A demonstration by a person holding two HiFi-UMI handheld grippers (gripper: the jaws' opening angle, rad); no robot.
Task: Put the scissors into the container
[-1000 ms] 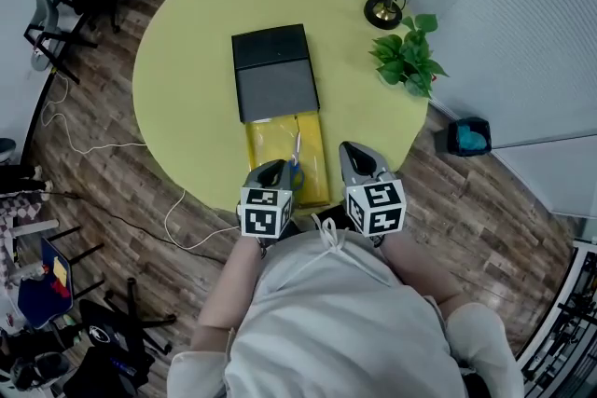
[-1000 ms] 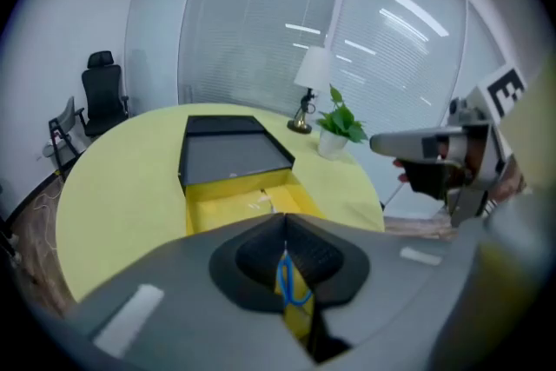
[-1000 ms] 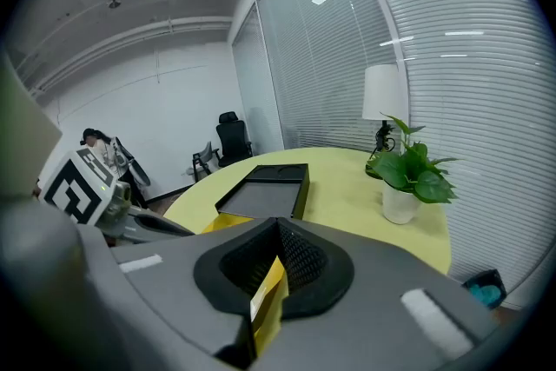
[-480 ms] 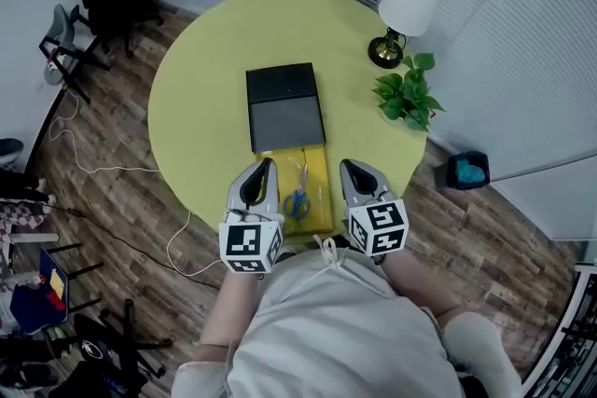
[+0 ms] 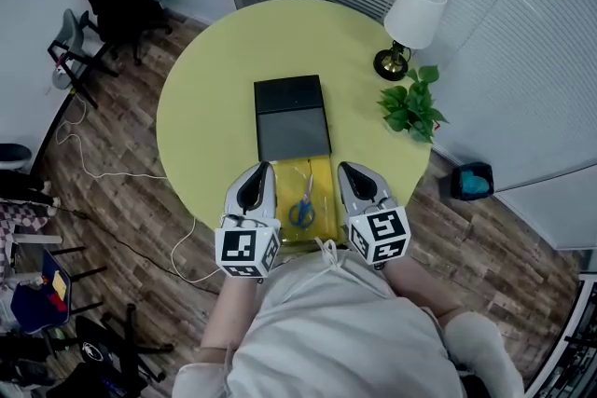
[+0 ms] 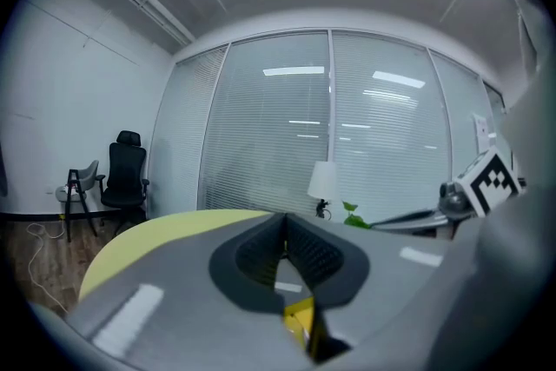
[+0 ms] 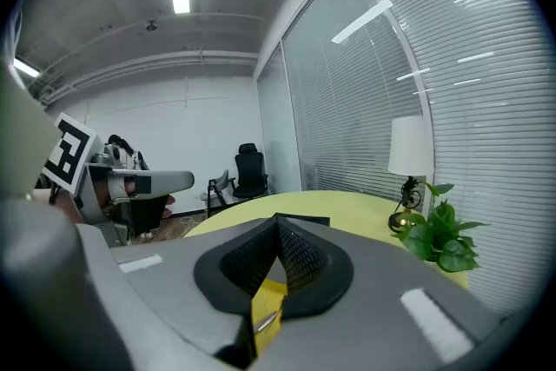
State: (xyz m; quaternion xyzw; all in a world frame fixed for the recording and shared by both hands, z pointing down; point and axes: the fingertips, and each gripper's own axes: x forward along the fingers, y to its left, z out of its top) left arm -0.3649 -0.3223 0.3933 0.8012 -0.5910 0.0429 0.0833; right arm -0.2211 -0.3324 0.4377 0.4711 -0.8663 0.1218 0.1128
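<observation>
Seems past the drop: scissors [image 5: 301,210] in near tray [image 5: 320,186] between left gripper [image 5: 259,171] and right gripper [image 5: 345,171], both pinched together, empty; next, pulling back clear.

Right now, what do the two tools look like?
Both the left tool and right tool are grey, tapered shells with dark ribbed pads. Each carries a white cube printed with black square markers. The person wears a pale top.

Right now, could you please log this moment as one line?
left gripper shut, empty | right gripper shut, empty | blue-handled scissors lying in yellow tray | tray juts from black box
</observation>
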